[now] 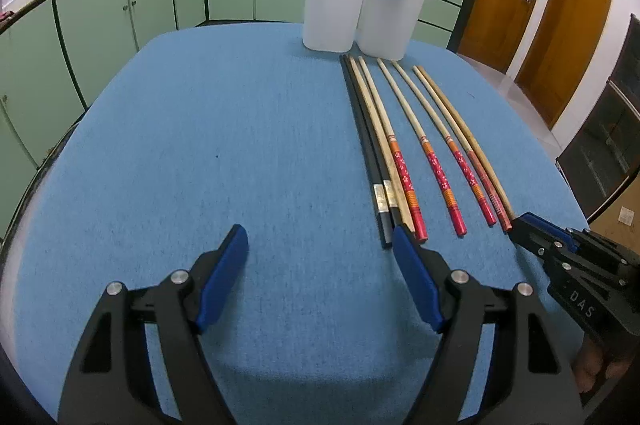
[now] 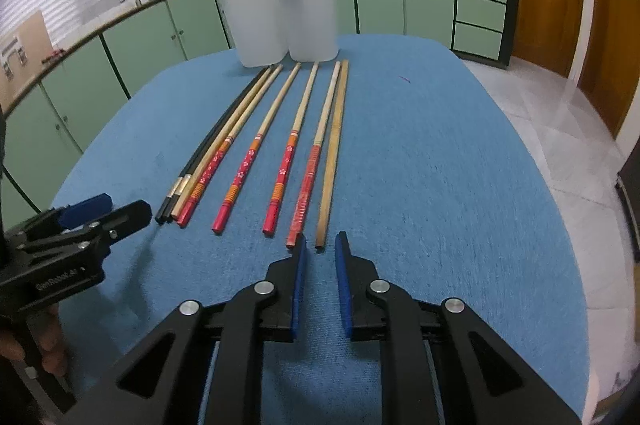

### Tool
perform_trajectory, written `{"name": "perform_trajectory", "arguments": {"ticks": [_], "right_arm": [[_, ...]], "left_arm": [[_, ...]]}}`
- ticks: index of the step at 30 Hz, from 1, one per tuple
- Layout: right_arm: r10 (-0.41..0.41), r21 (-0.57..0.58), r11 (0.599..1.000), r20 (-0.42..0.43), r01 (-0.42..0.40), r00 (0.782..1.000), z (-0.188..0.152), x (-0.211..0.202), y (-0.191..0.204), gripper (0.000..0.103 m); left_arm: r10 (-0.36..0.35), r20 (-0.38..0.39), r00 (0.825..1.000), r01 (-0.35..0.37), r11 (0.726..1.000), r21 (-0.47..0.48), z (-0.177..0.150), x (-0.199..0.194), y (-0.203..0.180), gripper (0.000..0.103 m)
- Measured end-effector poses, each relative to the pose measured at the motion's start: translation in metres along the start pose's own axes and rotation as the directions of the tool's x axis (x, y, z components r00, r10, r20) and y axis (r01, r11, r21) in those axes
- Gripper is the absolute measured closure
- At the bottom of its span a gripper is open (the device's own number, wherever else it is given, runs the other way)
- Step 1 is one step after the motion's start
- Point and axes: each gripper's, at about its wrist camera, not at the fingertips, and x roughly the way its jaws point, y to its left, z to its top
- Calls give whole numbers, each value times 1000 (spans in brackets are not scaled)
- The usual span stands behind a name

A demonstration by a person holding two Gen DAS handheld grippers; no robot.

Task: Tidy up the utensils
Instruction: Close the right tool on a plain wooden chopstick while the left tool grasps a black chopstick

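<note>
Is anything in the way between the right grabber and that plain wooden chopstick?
No. The right gripper sits just short of the plain chopstick, lined up with its near end, only bare blue tablecloth between.

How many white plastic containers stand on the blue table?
2. One stands beyond the chopsticks' tips, the other close beside it on the right. None seems hidden.

Materials and finish
Matt blue cloth table cover [image 2: 440, 165]; wooden chopsticks [image 2: 332, 153], some red-lacquered; translucent matt plastic containers [image 2: 312, 17].
</note>
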Motion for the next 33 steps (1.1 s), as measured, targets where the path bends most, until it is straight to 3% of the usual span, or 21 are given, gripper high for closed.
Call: {"name": "perform_trajectory", "arguments": {"ticks": [3,16,25,29,33], "right_arm": [[-4,11,1000,-2,4,1000,1,1,-3,99],[24,42,999,-9,-23,1000,10,7,-13,99],[38,47,998,-9,-38,999,7,5,-15,98],[38,48,998,-9,-38,999,7,5,-15,98],[37,44,998,-7,-37,999,6,4,-15,98]], "left_arm": [[0,-3,1000,0,1000,8,0,0,-2,34],[8,-20,1000,-7,1000,28,4,8,-11,35],[29,-20,999,-28,999,45,2,5,-9,49],[47,-17,999,-47,999,5,4,4,1,56],[24,-14,1000,-24,1000,1,3,3,1,55]]}}
